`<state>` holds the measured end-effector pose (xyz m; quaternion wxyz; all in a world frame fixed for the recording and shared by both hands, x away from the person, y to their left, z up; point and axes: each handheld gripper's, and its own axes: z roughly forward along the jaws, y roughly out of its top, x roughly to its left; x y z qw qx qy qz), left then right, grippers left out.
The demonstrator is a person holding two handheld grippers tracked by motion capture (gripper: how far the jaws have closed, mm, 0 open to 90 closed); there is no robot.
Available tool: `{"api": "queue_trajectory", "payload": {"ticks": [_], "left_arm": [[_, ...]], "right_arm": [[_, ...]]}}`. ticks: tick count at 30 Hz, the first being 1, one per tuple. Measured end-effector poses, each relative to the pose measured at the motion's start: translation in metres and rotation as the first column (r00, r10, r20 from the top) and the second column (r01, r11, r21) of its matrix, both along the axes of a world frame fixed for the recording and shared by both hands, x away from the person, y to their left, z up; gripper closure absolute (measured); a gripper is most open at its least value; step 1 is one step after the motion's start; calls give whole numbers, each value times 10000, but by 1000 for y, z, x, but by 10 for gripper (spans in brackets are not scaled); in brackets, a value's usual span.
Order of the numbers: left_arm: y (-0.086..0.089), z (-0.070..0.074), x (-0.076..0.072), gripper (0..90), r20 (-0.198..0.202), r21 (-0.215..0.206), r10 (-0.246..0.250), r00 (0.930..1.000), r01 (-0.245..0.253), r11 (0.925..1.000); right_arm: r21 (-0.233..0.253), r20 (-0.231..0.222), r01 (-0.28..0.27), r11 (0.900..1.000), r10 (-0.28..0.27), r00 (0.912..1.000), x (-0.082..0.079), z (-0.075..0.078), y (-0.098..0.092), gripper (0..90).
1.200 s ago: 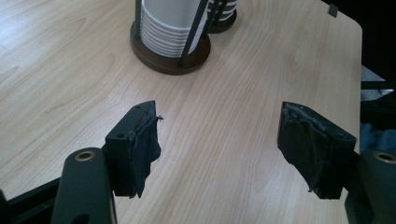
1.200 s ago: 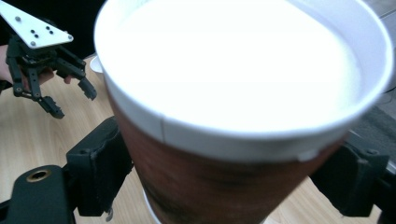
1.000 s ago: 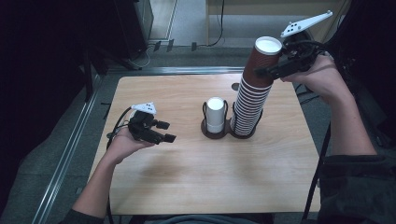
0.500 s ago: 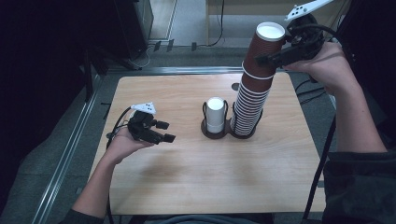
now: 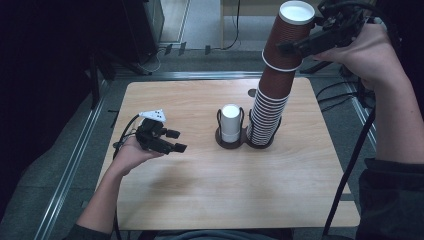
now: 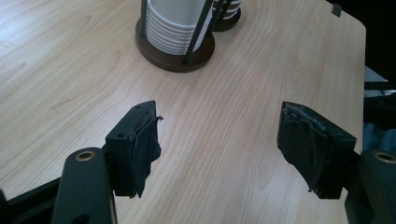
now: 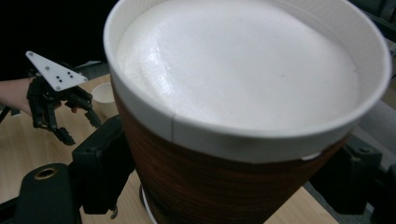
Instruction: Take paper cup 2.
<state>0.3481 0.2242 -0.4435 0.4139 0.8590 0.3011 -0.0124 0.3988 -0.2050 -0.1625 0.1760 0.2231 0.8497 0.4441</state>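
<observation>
A tall stack of brown paper cups stands in a round holder at the table's middle right. My right gripper is shut on the topmost brown cup, raised partly out of the stack, its foot still nested. In the right gripper view that cup sits between both jaws, showing its white inside. A shorter stack of white cups stands in the adjoining holder. My left gripper hovers open over the table's left side, and nothing lies between its jaws; the white cups are ahead of it.
The wooden table has a small dark hole near its far edge. Metal rails run along the floor on the left. Cables hang from the right gripper past the table's right edge.
My right gripper has risen with the top brown cup, drawing it up and slightly right out of the stack. The left gripper has stayed where it was.
</observation>
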Motion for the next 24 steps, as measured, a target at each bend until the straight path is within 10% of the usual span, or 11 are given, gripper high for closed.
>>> {"api": "queue_trajectory", "payload": {"ticks": [24], "left_arm": [[1, 2, -1, 269, 120, -94, -83, 9999, 84, 9999]], "right_arm": [[-63, -196, -1398, 9902, 1397, 9900, -43, -9, 21, 164]]}}
